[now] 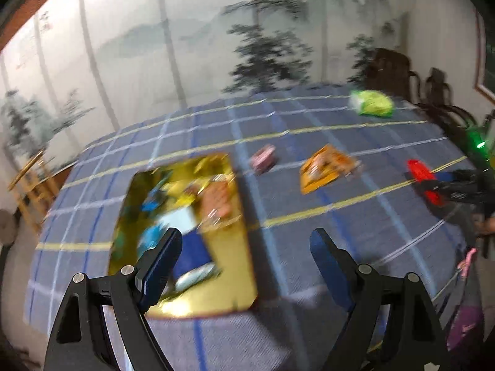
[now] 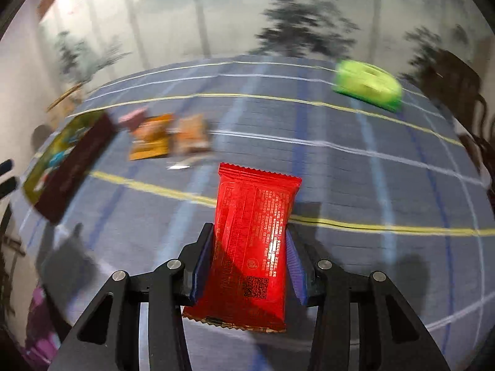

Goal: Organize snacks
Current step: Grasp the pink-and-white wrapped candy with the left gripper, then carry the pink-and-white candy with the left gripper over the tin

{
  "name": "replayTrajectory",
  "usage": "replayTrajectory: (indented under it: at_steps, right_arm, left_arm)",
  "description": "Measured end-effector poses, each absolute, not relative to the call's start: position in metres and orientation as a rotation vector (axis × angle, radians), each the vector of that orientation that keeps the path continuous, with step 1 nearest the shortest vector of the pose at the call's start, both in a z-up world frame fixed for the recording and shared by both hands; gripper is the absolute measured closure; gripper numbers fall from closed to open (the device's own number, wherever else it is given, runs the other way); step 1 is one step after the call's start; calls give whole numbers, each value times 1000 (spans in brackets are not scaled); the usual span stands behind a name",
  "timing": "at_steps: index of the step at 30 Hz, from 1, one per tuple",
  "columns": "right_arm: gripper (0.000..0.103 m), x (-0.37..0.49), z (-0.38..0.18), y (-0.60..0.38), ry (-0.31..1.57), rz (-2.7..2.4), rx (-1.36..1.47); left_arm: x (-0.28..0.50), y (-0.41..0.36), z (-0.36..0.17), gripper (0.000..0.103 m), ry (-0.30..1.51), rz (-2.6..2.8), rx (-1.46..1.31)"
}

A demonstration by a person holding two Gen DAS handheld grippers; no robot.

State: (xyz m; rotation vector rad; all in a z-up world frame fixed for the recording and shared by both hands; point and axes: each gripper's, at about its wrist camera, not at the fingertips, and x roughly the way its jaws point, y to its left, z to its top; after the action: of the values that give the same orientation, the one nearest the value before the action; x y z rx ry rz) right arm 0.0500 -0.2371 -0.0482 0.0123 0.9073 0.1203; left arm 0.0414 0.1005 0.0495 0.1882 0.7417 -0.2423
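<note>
Right gripper (image 2: 249,247): jaws pinching red snack packet (image 2: 253,244), centre frame, lifted above the table.
Left gripper (image 1: 246,247): jaws spread, empty.
Gold box (image 1: 244,259): lower left, already holding several snacks.
Left to sort: green bag (image 1: 371,102), orange packet (image 1: 324,170), pink packet (image 1: 263,158).

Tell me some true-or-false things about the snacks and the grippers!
1. The right hand-held gripper is squeezing a red packet. True.
2. The left hand-held gripper holds an orange packet. False: it is open and empty; the orange packet lies on the tablecloth.
3. The gold tray already has snacks in it. True.
4. The green bag sits inside the tray. False: it lies far off, near the table's far edge.
</note>
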Motion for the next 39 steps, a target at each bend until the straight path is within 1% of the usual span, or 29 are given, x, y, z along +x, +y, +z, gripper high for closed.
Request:
replayTrajectory:
  at_steps: [5, 9, 11, 13, 18, 21, 23, 25, 26, 28, 29, 30, 31, 35, 39]
  right_arm:
    - [58, 60, -63, -264, 906, 82, 65]
    - [57, 67, -73, -271, 903, 87, 103]
    - [57, 68, -74, -273, 888, 90, 117]
    - [57, 69, -75, -273, 879, 95, 128]
    - [57, 69, -76, -275, 850, 103, 157]
    - [57, 69, -77, -275, 845, 108, 165]
    - [57, 69, -77, -275, 841, 110, 170]
    - [56, 68, -78, -275, 837, 110, 171]
    - [56, 68, -78, -275, 833, 109, 170]
    - [56, 69, -78, -273, 830, 107, 164]
    - [56, 69, -78, -273, 831, 107, 161]
    - [56, 68, -79, -273, 831, 108, 162]
    - [56, 68, -78, -273, 830, 109, 165]
    - [56, 69, -79, -272, 830, 109, 165]
    - [56, 69, -80, -272, 832, 106, 155]
  left_arm:
    - [88, 70, 56, 21, 740, -332, 308]
    - [133, 43, 52, 21, 736, -413, 481]
    - [154, 32, 44, 21, 747, -463, 587]
    - [172, 22, 36, 24, 754, -522, 682]
    - [213, 7, 9, 28, 838, -621, 796]
    - [235, 6, -8, 33, 902, -640, 820]
    - [248, 8, -19, 39, 945, -652, 827]
    - [258, 8, -27, 49, 987, -669, 813]
    - [264, 9, -31, 50, 1014, -679, 799]
    - [272, 9, -42, 64, 1072, -686, 778]
    - [276, 10, -47, 68, 1106, -685, 768]
    - [277, 12, -46, 76, 1112, -704, 719]
    - [279, 13, -45, 82, 1120, -702, 691]
    - [274, 20, -41, 82, 1153, -612, 575]
    - [238, 29, -14, 82, 1063, -488, 464]
